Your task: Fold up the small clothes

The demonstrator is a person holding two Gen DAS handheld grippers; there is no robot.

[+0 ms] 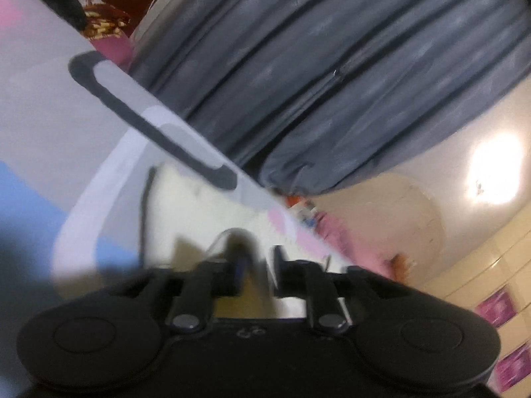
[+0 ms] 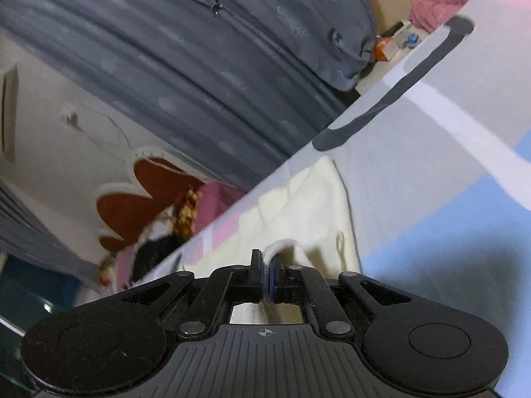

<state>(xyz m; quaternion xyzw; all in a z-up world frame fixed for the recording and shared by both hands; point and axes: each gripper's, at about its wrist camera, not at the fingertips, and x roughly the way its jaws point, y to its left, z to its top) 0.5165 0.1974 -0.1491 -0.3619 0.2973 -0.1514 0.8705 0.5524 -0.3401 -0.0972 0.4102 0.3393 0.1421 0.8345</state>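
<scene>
Cream garment [image 2: 308, 219] lies on the patterned bed sheet [image 2: 431, 172]; right hand-held gripper [image 2: 266, 277] pinches its edge; left hand-held gripper [image 1: 257, 273] parted, nothing clearly held; uneven pull could skew the fold, thin pinch may slip.

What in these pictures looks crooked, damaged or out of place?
The cream cloth lies rumpled and unevenly bunched on the patterned sheet, one edge pinched in the right claw. The left view is too blurred to judge.

No readable text; only crosshair mark on right gripper [image 2: 266, 277] body, blurred embossing on left gripper [image 1: 257, 273].
</scene>
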